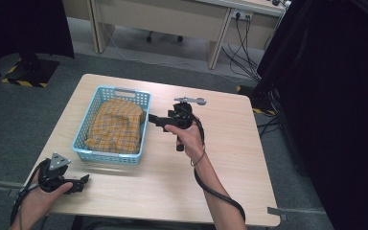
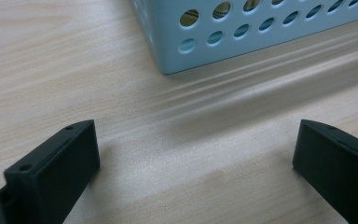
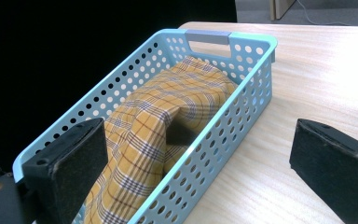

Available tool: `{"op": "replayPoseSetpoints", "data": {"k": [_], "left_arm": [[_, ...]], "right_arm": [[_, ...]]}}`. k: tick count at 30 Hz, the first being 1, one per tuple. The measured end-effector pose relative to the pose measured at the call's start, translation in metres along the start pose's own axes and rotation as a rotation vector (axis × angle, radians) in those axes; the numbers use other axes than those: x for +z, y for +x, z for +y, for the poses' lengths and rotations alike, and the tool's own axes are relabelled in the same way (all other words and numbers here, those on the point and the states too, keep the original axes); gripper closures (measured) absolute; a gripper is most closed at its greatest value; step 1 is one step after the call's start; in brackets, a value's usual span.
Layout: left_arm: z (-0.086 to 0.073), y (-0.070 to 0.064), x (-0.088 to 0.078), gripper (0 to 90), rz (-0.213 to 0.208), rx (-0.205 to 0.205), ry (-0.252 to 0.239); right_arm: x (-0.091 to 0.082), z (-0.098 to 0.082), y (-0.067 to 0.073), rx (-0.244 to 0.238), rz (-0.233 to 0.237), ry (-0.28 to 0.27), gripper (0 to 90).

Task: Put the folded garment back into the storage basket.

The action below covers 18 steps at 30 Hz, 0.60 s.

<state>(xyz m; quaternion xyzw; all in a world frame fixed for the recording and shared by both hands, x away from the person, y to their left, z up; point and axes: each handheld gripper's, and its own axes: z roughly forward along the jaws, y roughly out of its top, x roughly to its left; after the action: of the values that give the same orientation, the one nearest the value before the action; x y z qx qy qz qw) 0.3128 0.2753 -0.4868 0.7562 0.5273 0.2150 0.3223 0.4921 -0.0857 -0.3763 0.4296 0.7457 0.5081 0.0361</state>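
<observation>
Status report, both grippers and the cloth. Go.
Left gripper open, low over table, nothing held. Right gripper open beside basket, fingers empty. Yellow plaid cloth lies bunched in basket. Nothing in the way.

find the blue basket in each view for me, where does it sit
high view: blue basket left of centre on the table.
left gripper view: its near corner at the top.
right gripper view: centre-left.
Shared landmark: the yellow plaid cloth inside it, glimpsed through the holes.
</observation>
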Motion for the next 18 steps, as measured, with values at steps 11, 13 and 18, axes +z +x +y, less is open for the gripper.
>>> {"op": "replayPoseSetpoints", "data": {"k": [11,13,18], "left_arm": [[0.0,0.0,0.0,0.0,0.001,-0.001,0.0],[0.0,0.0,0.0,0.0,0.0,-0.001,0.0],[0.0,0.0,0.0,0.0,0.001,-0.001,0.0]], "right_arm": [[-0.006,-0.007,0.001,-0.02,0.007,-0.001,5.7],[-0.006,-0.008,0.001,-0.024,0.007,0.0,5.9],[-0.01,-0.012,0.001,-0.038,0.005,-0.001,6.4]]}}
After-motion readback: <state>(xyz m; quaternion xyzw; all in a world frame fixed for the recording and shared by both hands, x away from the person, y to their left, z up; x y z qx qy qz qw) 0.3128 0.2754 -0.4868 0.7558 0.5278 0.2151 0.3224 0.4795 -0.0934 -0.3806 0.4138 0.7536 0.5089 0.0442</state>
